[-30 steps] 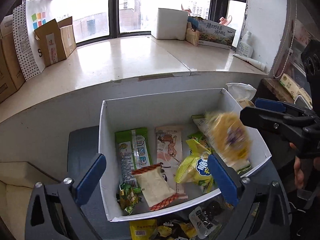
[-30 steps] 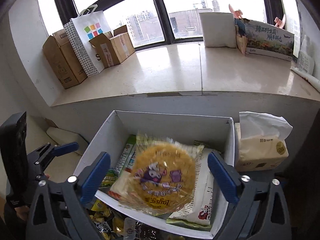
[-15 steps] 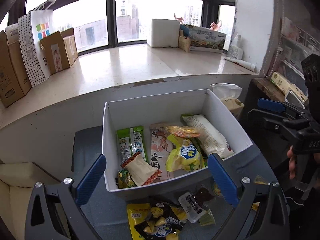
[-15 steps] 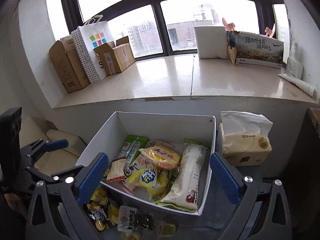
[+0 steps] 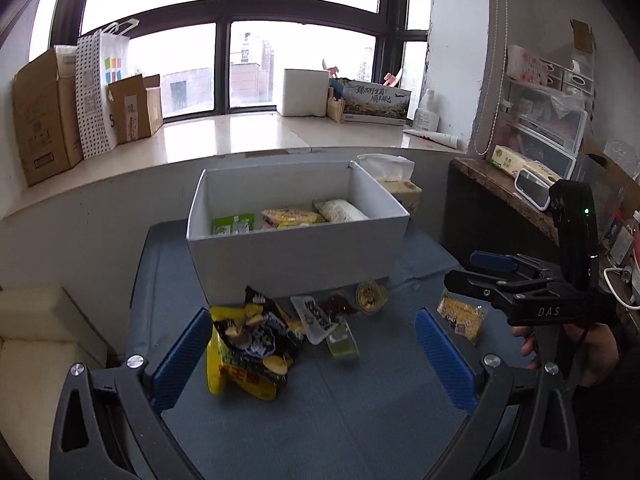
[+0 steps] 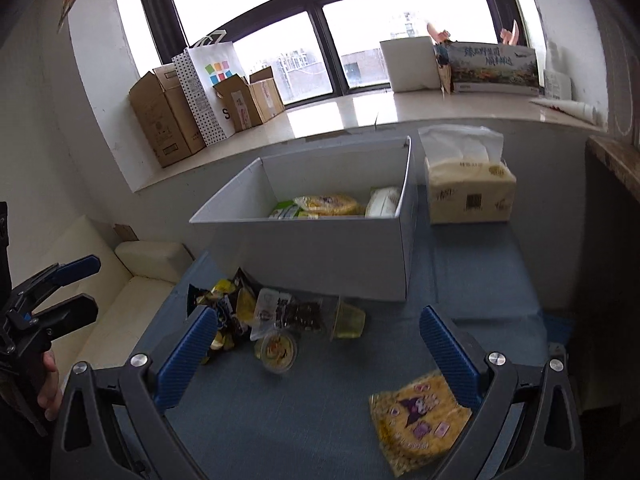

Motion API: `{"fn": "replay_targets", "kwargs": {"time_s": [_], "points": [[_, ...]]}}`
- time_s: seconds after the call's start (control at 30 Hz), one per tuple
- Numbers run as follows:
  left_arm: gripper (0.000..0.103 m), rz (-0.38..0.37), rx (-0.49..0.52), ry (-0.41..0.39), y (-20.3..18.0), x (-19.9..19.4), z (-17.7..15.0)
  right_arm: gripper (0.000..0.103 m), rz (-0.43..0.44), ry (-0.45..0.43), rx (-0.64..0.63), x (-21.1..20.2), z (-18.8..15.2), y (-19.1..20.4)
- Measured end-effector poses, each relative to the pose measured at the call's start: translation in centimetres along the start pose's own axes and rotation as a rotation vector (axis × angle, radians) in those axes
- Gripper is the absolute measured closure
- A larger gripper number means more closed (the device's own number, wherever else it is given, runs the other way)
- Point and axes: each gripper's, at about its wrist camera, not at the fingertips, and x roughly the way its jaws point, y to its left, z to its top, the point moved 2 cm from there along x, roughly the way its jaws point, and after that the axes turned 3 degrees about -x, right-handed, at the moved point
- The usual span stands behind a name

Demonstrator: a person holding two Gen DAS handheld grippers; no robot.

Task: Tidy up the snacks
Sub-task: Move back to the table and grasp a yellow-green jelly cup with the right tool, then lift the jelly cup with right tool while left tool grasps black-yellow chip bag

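Note:
A white box (image 5: 296,256) (image 6: 324,252) on the blue table holds several snack packs. Loose snacks lie in front of it: a black and yellow chip bag (image 5: 252,344) (image 6: 224,304), a jelly cup (image 5: 342,338) (image 6: 350,318), a round yellow cup (image 5: 372,294) (image 6: 278,350), and a yellow round-cracker pack (image 5: 460,316) (image 6: 416,420). My left gripper (image 5: 312,354) is open and empty above the chip bag and also shows in the right wrist view (image 6: 60,288). My right gripper (image 6: 316,356) is open and empty, with the yellow pack under its right finger; it also shows in the left wrist view (image 5: 480,272).
A tissue pack (image 6: 468,188) stands right of the box. Cardboard boxes (image 5: 44,116) and a paper bag (image 5: 100,92) sit on the window sill (image 5: 240,136). A cream sofa (image 6: 132,276) is at the left, a cluttered shelf (image 5: 528,176) at the right.
The round cracker pack dropped from my right gripper into the box. Both grippers then pulled back and down from the box to the loose snacks in front of it.

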Motion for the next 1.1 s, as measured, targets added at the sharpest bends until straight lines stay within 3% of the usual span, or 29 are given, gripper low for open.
{"fn": "replay_targets", "kwargs": {"time_s": [0.13,0.2,0.47,0.53,0.8,0.87,0.93,0.97,1.1], "points": [[0.000,0.056,-0.020,0.009,1.2,-0.5,-2.6,0.000,0.012,0.072,0.043,2.2,-2.5,-0.5],[0.000,0.037,-0.065,0.025,2.2,-0.5,-3.4,0.000,0.004,0.081,0.051,3.4,-2.9,-0.5],[0.000,0.037,-0.173,0.068,5.9,0.1,-5.0,0.000,-0.018,0.168,0.073,10.1,-1.7,-1.4],[0.000,0.061,-0.184,0.076,6.5,0.2,-5.2,0.000,-0.071,0.175,0.059,11.7,-1.3,-1.7],[0.000,0.071,-0.197,0.104,7.6,0.4,-6.2,0.001,-0.094,0.228,0.074,14.4,-1.2,-3.0],[0.000,0.057,-0.209,0.113,7.8,0.5,-6.4,0.021,-0.117,0.243,0.053,14.6,-1.3,-3.0],[0.000,0.057,-0.213,0.113,7.8,0.6,-6.4,0.057,-0.153,0.245,0.022,14.5,-1.2,-2.9],[0.000,0.058,-0.210,0.114,7.8,0.7,-6.4,0.067,-0.150,0.246,0.025,14.5,-1.2,-3.0],[0.000,0.066,-0.197,0.122,7.6,0.9,-6.4,0.068,-0.148,0.232,0.047,13.9,-1.6,-3.5]]}}
